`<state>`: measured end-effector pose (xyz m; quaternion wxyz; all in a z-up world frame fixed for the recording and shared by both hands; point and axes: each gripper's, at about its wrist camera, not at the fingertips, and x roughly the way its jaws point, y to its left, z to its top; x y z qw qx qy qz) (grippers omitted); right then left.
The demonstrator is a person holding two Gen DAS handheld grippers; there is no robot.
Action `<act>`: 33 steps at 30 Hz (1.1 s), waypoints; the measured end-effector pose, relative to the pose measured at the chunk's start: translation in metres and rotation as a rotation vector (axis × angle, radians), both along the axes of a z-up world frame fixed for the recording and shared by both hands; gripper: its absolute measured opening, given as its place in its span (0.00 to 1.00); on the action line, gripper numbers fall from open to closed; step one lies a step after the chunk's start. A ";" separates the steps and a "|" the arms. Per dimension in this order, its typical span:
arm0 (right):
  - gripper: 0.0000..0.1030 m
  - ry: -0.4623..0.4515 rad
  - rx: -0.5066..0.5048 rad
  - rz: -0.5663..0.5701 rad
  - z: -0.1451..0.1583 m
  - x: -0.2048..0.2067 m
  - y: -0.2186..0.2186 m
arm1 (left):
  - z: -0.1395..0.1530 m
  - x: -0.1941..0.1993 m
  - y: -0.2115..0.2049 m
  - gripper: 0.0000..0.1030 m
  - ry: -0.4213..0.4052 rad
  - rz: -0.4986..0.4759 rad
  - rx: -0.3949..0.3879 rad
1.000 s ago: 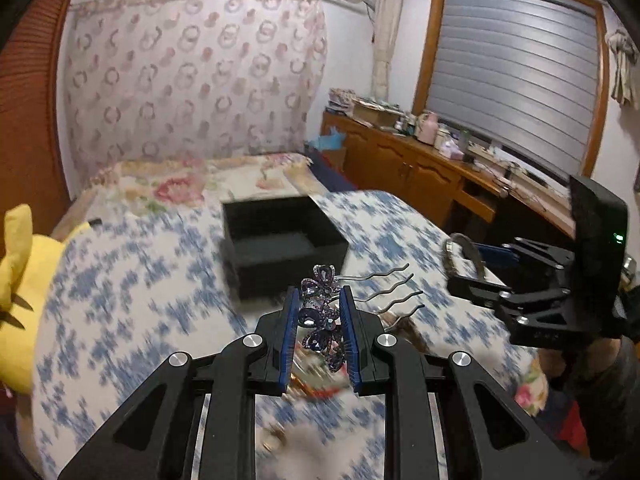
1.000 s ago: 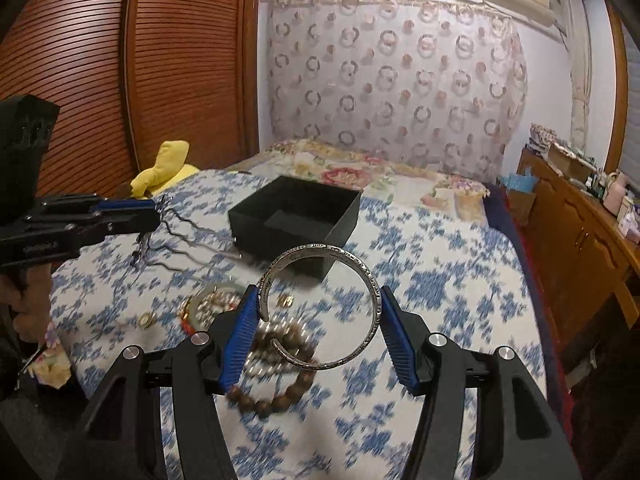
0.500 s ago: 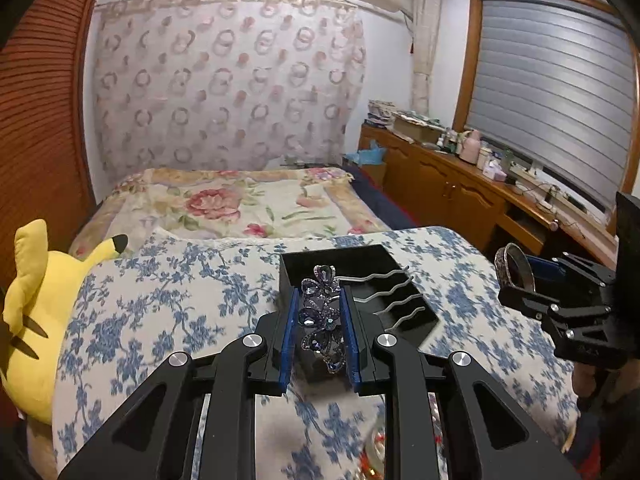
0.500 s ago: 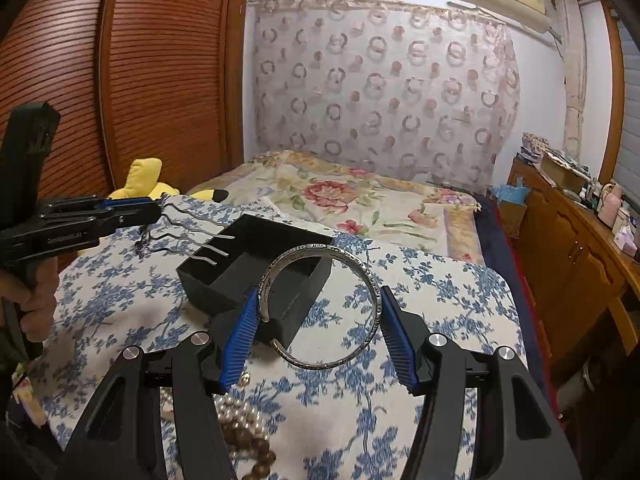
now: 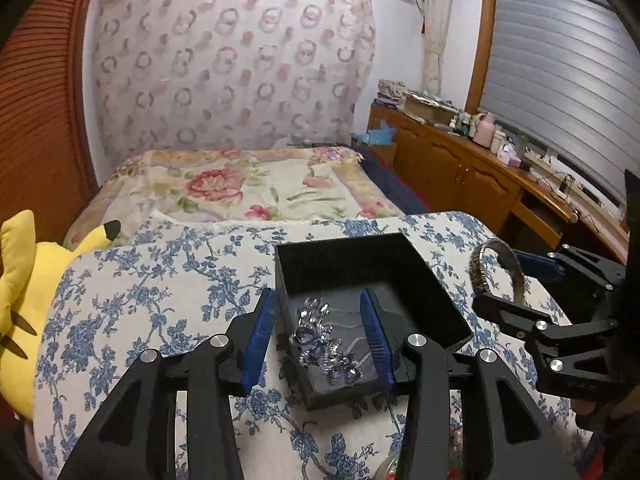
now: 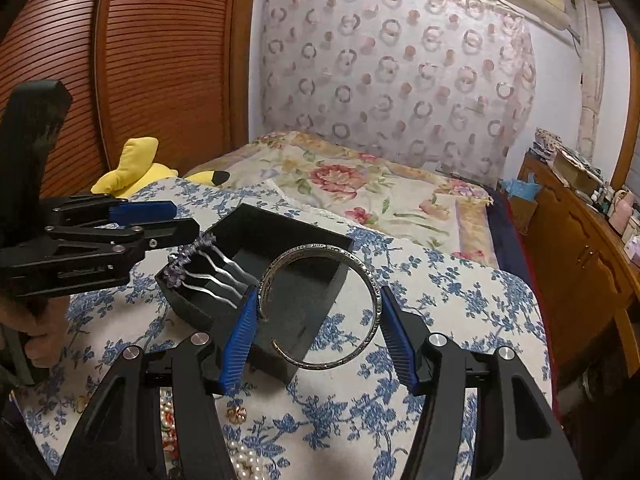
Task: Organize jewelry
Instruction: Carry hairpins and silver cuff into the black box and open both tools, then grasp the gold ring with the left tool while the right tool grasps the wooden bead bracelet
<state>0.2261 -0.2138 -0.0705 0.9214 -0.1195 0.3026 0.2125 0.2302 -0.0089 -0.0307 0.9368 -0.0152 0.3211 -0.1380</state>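
Resting inside the black box (image 5: 420, 280), the purple crystal hair comb (image 5: 324, 344) lies between the spread fingers of the left hand-held gripper (image 5: 318, 336), which touch nothing. Right hand-held gripper (image 6: 316, 324) is clamped on the silver cuff bangle (image 6: 360, 272), held above the box's near edge over the floral-covered worktop (image 6: 460, 300).

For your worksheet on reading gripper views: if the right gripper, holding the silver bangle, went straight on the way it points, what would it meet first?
Most likely the black box: it lies directly ahead of the right gripper and its bangle. Depth is unclear, so it might pass just above the rim.
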 end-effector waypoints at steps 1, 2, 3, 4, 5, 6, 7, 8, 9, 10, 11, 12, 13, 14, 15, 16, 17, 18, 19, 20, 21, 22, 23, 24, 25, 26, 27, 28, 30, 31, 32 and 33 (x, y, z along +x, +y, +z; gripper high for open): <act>0.60 0.001 -0.001 0.006 0.000 0.001 0.002 | 0.001 -0.001 0.002 0.42 -0.001 0.007 -0.001; 0.60 0.002 -0.001 0.011 -0.001 0.003 0.003 | 0.001 -0.002 0.005 0.47 -0.002 0.014 -0.002; 0.60 0.004 -0.001 0.019 -0.002 0.005 0.006 | 0.002 -0.004 0.009 0.54 -0.005 0.024 -0.004; 0.60 0.009 0.000 0.028 -0.003 0.008 0.009 | 0.002 -0.006 0.013 0.57 -0.008 0.034 -0.005; 0.60 0.014 0.000 0.037 -0.004 0.010 0.011 | 0.002 -0.008 0.015 0.61 -0.010 0.042 -0.003; 0.60 0.023 0.003 0.047 -0.006 0.014 0.014 | 0.002 -0.011 0.019 0.64 -0.015 0.050 0.000; 0.60 0.032 0.005 0.052 -0.008 0.017 0.016 | 0.002 -0.013 0.022 0.66 -0.015 0.054 0.001; 0.60 0.044 0.006 0.057 -0.010 0.021 0.018 | 0.001 -0.016 0.024 0.74 -0.015 0.058 0.002; 0.60 0.051 0.006 0.062 -0.011 0.023 0.020 | 0.000 -0.020 0.028 0.77 -0.022 0.064 0.001; 0.60 0.056 0.004 0.068 -0.013 0.025 0.022 | 0.000 -0.023 0.031 0.77 -0.027 0.069 0.003; 0.60 0.063 0.002 0.074 -0.014 0.027 0.026 | -0.001 -0.026 0.033 0.77 -0.028 0.074 0.009; 0.60 0.067 0.001 0.076 -0.015 0.029 0.028 | -0.003 -0.030 0.036 0.77 -0.027 0.077 0.016; 0.60 0.074 0.003 0.079 -0.017 0.031 0.030 | -0.004 -0.033 0.038 0.77 -0.027 0.078 0.019; 0.60 0.086 0.007 0.084 -0.018 0.033 0.032 | -0.005 -0.036 0.040 0.77 -0.027 0.075 0.021; 0.60 0.091 0.005 0.088 -0.019 0.034 0.035 | -0.007 -0.039 0.042 0.77 -0.024 0.071 0.025; 0.60 0.092 0.001 0.091 -0.020 0.035 0.038 | -0.009 -0.041 0.044 0.77 -0.022 0.072 0.033; 0.60 0.095 -0.006 0.094 -0.021 0.036 0.041 | -0.010 -0.043 0.045 0.77 -0.021 0.073 0.037; 0.60 0.097 -0.009 0.096 -0.022 0.037 0.043 | -0.011 -0.045 0.047 0.77 -0.021 0.076 0.042; 0.60 0.097 -0.013 0.095 -0.022 0.038 0.045 | -0.012 -0.047 0.049 0.77 -0.021 0.079 0.041; 0.60 0.096 -0.015 0.094 -0.023 0.039 0.047 | -0.012 -0.048 0.052 0.77 -0.021 0.084 0.041; 0.60 0.098 -0.013 0.096 -0.023 0.040 0.048 | -0.013 -0.050 0.054 0.77 -0.018 0.087 0.039; 0.60 0.101 -0.012 0.101 -0.023 0.041 0.049 | -0.013 -0.051 0.055 0.77 -0.018 0.088 0.039; 0.60 0.102 -0.006 0.107 -0.023 0.042 0.050 | -0.014 -0.053 0.056 0.77 -0.018 0.088 0.039; 0.60 0.103 0.001 0.115 -0.022 0.041 0.050 | -0.015 -0.055 0.056 0.77 -0.018 0.088 0.039; 0.60 0.104 0.005 0.123 -0.021 0.041 0.050 | -0.016 -0.057 0.057 0.77 -0.018 0.087 0.039; 0.61 0.098 0.009 0.130 -0.020 0.040 0.051 | -0.016 -0.058 0.057 0.77 -0.018 0.086 0.039; 0.63 0.093 0.012 0.133 -0.018 0.039 0.050 | -0.017 -0.060 0.057 0.77 -0.019 0.086 0.042; 0.67 0.093 0.018 0.138 -0.016 0.039 0.051 | -0.018 -0.061 0.056 0.78 -0.020 0.085 0.045; 0.70 0.088 0.019 0.139 -0.013 0.038 0.050 | -0.020 -0.063 0.055 0.78 -0.016 0.083 0.051; 0.70 0.083 0.014 0.134 -0.011 0.037 0.049 | -0.021 -0.064 0.055 0.78 -0.014 0.081 0.051; 0.70 0.075 0.013 0.129 -0.009 0.036 0.048 | -0.021 -0.065 0.055 0.78 -0.013 0.079 0.050; 0.70 0.071 0.017 0.126 -0.007 0.034 0.046 | -0.022 -0.066 0.054 0.78 -0.012 0.078 0.050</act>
